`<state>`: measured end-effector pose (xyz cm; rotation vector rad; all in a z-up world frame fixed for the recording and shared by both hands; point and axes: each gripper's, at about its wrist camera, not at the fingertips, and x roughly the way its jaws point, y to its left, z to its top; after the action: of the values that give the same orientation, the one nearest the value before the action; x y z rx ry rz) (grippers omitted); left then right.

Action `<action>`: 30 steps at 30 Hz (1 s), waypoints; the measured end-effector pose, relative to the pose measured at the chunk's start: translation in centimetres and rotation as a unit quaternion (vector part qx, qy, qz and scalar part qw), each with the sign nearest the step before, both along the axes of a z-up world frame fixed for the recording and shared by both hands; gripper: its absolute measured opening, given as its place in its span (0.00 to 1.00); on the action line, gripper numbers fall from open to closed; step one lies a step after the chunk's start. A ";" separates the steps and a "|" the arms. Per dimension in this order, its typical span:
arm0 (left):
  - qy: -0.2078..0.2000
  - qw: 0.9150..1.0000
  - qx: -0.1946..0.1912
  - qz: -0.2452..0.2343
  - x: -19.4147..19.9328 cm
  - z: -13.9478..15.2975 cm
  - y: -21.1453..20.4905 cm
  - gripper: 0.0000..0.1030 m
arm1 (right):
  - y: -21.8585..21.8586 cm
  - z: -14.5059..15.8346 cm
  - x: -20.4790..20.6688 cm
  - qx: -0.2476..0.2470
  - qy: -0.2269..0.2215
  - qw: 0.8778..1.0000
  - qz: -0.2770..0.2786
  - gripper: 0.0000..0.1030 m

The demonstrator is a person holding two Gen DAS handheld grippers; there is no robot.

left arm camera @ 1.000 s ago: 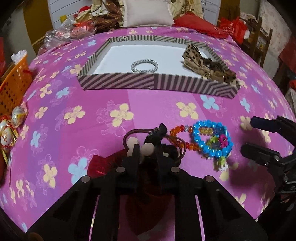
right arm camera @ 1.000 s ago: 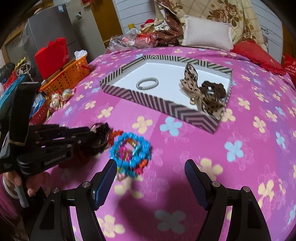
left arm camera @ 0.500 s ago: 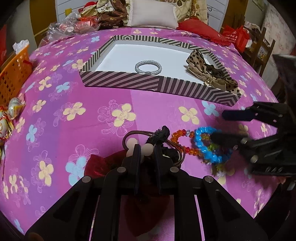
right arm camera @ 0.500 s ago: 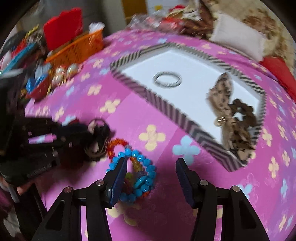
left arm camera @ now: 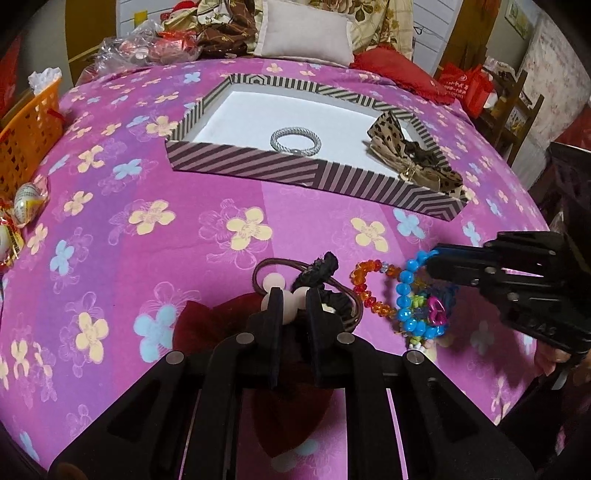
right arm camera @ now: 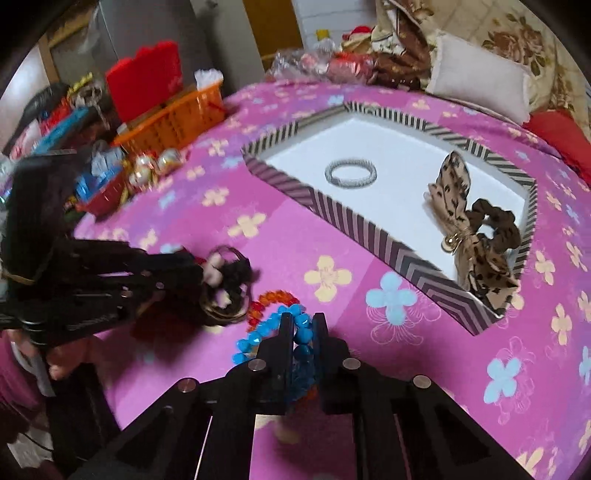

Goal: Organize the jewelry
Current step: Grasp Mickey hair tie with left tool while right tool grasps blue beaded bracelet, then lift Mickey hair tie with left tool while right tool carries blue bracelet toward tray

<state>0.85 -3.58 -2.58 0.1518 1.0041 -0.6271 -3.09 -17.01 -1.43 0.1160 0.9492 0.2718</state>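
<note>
My right gripper (right arm camera: 303, 325) is shut on the blue bead bracelet (right arm camera: 299, 328), which lies on the pink flowered bedspread; it also shows in the left wrist view (left arm camera: 404, 295) with the right gripper (left arm camera: 430, 264) on it. An orange bead bracelet (left arm camera: 364, 284) lies beside it. My left gripper (left arm camera: 293, 295) is shut on a brown hair tie with pale beads and a black scrunchie (left arm camera: 314, 275), over a red pouch (left arm camera: 207, 321). The striped tray (left arm camera: 258, 166) farther back holds a silver bangle (left arm camera: 295, 140) and a leopard-print bow (left arm camera: 410, 151).
An orange basket (left arm camera: 26, 129) and wrapped sweets (left arm camera: 26, 201) sit at the bed's left edge. Pillows (left arm camera: 303, 35) and bags are piled behind the tray. A wooden chair (left arm camera: 513, 110) stands at the far right.
My right gripper came down over the blue bead bracelet and closed on it. My left gripper stayed shut on the hair tie in the same place.
</note>
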 end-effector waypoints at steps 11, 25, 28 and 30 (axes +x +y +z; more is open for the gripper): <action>-0.019 1.000 0.006 -0.006 -1.3 1.4 0.2 0.12 | -0.5 3.4 -1.8 0.028 -0.036 0.999 -0.017 0.09; -0.037 0.996 0.080 -0.029 -0.5 -1.9 -2.6 0.40 | -1.8 4.3 -1.9 0.045 -0.046 0.997 -0.035 0.09; -0.031 0.997 0.074 -0.020 0.1 -2.2 -2.5 0.31 | -1.9 4.3 -1.9 0.047 -0.047 0.997 -0.035 0.09; -0.024 0.997 0.067 -0.015 0.5 -2.1 -2.3 0.31 | -2.0 4.3 -1.8 0.048 -0.047 0.997 -0.034 0.09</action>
<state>1.31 -5.87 -4.66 0.3002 0.9994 -0.5812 -4.94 -19.00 2.84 0.2212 0.8382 0.2565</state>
